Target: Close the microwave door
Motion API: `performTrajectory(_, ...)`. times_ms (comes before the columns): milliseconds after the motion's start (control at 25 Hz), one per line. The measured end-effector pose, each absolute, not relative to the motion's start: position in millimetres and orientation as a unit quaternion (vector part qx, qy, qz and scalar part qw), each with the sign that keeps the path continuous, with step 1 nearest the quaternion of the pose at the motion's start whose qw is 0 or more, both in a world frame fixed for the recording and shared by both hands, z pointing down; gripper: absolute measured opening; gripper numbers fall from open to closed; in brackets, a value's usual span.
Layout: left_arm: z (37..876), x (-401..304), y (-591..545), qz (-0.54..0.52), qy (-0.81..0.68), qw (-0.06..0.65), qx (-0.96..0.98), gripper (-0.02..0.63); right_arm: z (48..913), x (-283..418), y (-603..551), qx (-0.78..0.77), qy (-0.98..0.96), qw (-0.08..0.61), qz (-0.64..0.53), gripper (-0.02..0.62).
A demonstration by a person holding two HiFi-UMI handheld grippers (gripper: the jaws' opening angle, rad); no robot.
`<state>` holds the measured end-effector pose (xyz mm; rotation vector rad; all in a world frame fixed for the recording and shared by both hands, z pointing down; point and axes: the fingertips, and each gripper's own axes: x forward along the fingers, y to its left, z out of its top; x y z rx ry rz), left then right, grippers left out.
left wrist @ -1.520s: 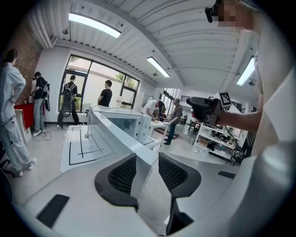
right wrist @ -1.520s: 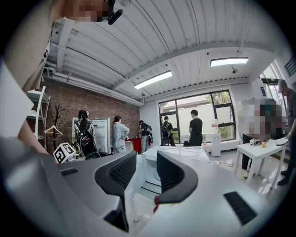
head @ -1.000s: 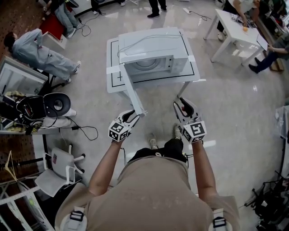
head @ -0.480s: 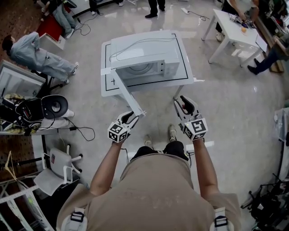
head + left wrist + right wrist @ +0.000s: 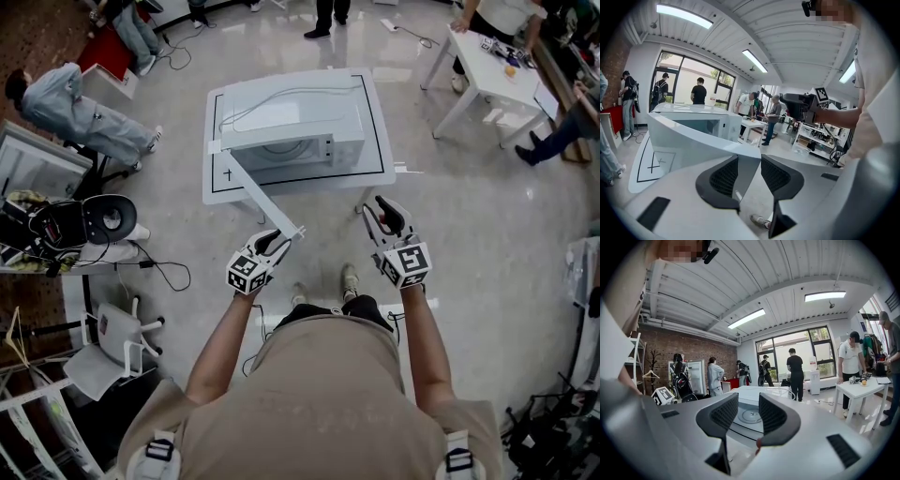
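Note:
A white microwave (image 5: 295, 127) stands on a white table (image 5: 380, 159) ahead of me. Its door (image 5: 262, 192) hangs wide open and reaches out toward me on the left. My left gripper (image 5: 277, 240) is at the door's free end. In the left gripper view the door's edge (image 5: 703, 140) fills the gap of the left gripper (image 5: 750, 176), whose pads sit on either side of it. My right gripper (image 5: 382, 211) hovers to the right of the door, in front of the table, touching nothing. The right gripper (image 5: 748, 413) points at the microwave (image 5: 754, 397) with a narrow bare gap between its pads.
A second white table (image 5: 487, 56) with people around it stands at the back right. A person sits at the left (image 5: 75, 103). Black equipment (image 5: 84, 220) and cables (image 5: 173, 272) lie on the floor at the left. My shoes (image 5: 349, 278) are just below the grippers.
The table and microwave have drifted left in the view and the door now slants further left. My left gripper has stayed on the door's end; the right gripper has barely moved.

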<state>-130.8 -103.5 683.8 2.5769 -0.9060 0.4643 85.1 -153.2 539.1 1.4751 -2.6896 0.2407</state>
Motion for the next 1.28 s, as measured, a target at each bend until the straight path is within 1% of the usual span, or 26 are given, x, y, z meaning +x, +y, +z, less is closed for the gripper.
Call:
performTrajectory(480,686.5,-92.1,-147.7,0.173,-0.349,0.178,0.904,0.143,541.3,124.1,-184.0,0.473,-0.877,0.036,0.075,0.140)
performTrajectory(640,685.3,-120.4,-178.4,0.136,-0.417,0.222,0.871,0.143,541.8,132.0,-194.7,0.470,-0.879,0.036,0.074,0.140)
performTrajectory(720,681.8,-127.9,-188.0,0.125,-0.430,0.229,0.864,0.143,545.5,136.1,-199.9,0.468,-0.880,0.037,0.073,0.140)
performTrajectory(880,683.6,-120.4,-196.5,0.137,-0.421,0.225,0.868,0.143,542.9,134.0,-209.0,0.459,-0.885,0.033,0.077,0.140)
performTrajectory(1280,691.2,-96.6,-228.8,0.129,-0.428,0.245,0.860,0.143,548.2,153.4,-233.3,0.457,-0.885,0.032,0.083,0.140)
